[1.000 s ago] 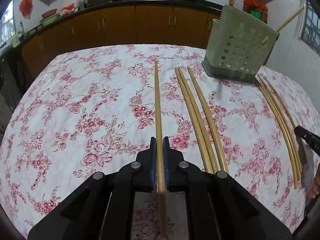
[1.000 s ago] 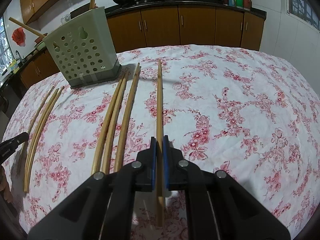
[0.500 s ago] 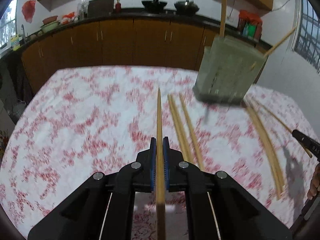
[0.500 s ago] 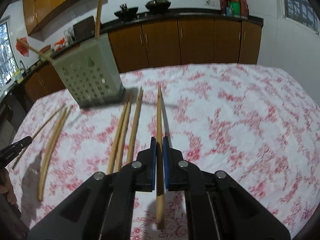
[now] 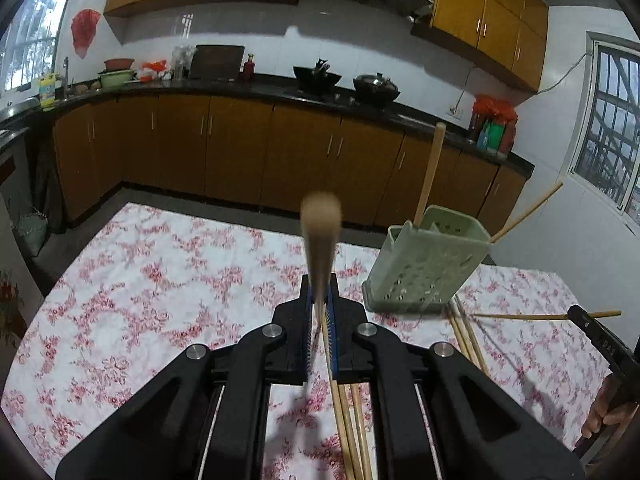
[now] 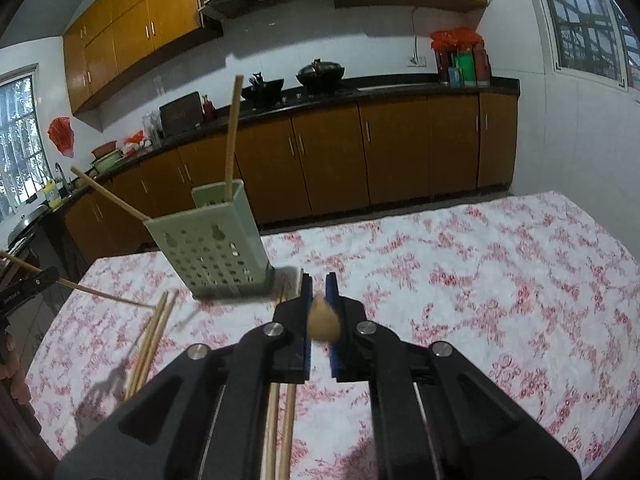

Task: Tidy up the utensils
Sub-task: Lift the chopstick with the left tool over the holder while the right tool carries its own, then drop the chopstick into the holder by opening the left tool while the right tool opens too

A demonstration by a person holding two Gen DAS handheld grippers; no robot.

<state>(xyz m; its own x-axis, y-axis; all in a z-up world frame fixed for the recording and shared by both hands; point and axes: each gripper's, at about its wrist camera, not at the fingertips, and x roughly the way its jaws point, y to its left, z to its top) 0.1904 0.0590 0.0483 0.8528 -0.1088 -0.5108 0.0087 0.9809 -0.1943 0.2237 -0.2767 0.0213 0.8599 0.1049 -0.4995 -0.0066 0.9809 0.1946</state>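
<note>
My left gripper [image 5: 320, 312] is shut on a wooden chopstick [image 5: 320, 232], lifted off the table and tilted toward the camera. My right gripper [image 6: 319, 308] is shut on another chopstick [image 6: 323, 318], also lifted, its end blurred close to the lens. The green perforated utensil holder [image 5: 424, 264] stands on the floral tablecloth [image 5: 160, 280] ahead and to the right of the left gripper; it shows left of the right gripper [image 6: 216, 248]. Two chopsticks stand in it.
Loose chopsticks [image 5: 348, 424] lie on the cloth under the left gripper, more lie beside the holder [image 6: 154, 336]. The other gripper with its chopstick shows at each view's edge [image 5: 600, 340]. Kitchen cabinets [image 6: 360, 152] run behind the table.
Both grippers have lifted their chopsticks off the table and tilted them up. The views now look more level across the table toward the holder.
</note>
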